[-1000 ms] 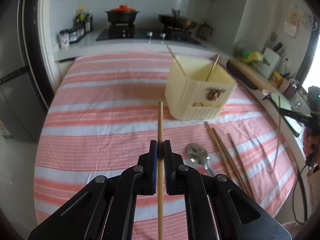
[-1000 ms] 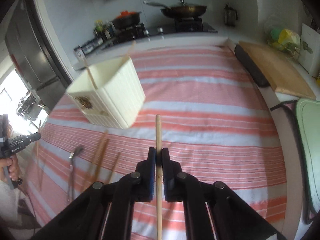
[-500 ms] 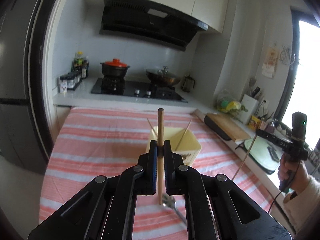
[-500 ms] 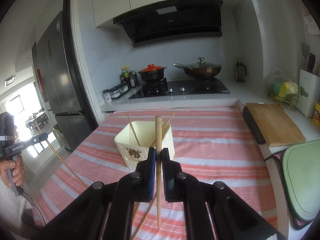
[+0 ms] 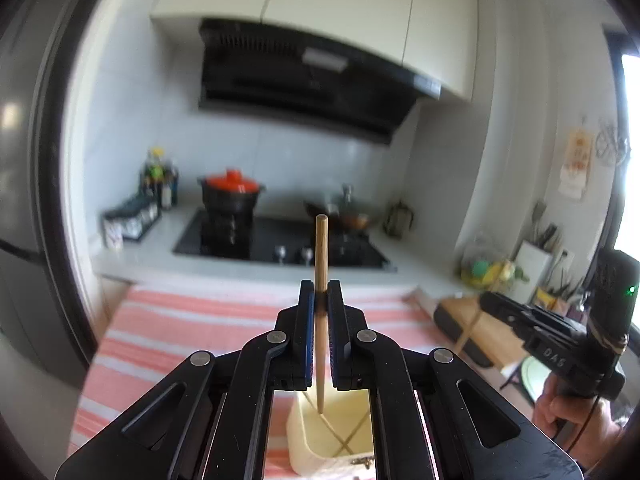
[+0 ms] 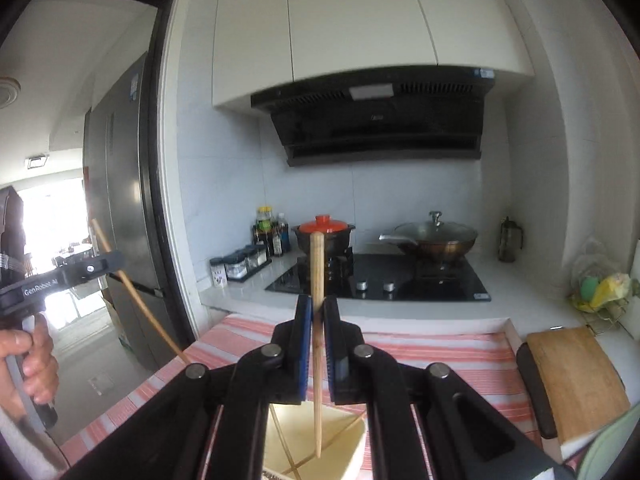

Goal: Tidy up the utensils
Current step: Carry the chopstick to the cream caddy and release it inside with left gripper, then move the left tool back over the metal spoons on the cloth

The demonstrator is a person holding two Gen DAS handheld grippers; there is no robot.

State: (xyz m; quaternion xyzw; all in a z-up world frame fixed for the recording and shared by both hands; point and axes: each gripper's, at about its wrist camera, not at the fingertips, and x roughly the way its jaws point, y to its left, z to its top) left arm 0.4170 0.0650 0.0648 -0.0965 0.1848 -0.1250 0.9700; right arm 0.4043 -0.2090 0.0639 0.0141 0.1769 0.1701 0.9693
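My left gripper (image 5: pixel 321 292) is shut on a wooden chopstick (image 5: pixel 321 320) held upright, its lower tip just above the open top of the cream utensil box (image 5: pixel 320 446). My right gripper (image 6: pixel 317 308) is shut on another wooden chopstick (image 6: pixel 317 360), also upright, its lower tip inside the mouth of the same box (image 6: pixel 352 460). Two thin chopsticks lean crossed inside the box. The right gripper also shows in the left wrist view (image 5: pixel 516 316), and the left gripper shows in the right wrist view (image 6: pixel 84 270), each with its chopstick.
The box stands on a table with a red-striped cloth (image 6: pixel 440 348). Behind it is a counter with a black hob (image 6: pixel 380 276), an orange-lidded pot (image 6: pixel 324 232) and a lidded wok (image 6: pixel 436 236). A wooden cutting board (image 6: pixel 576 376) lies at the right. A fridge (image 6: pixel 116 220) stands at the left.
Both grippers rose and tilted up from the table, swinging their chopsticks upright, and moved in over the cream box. The spoon and loose chopsticks on the cloth have dropped out of view.
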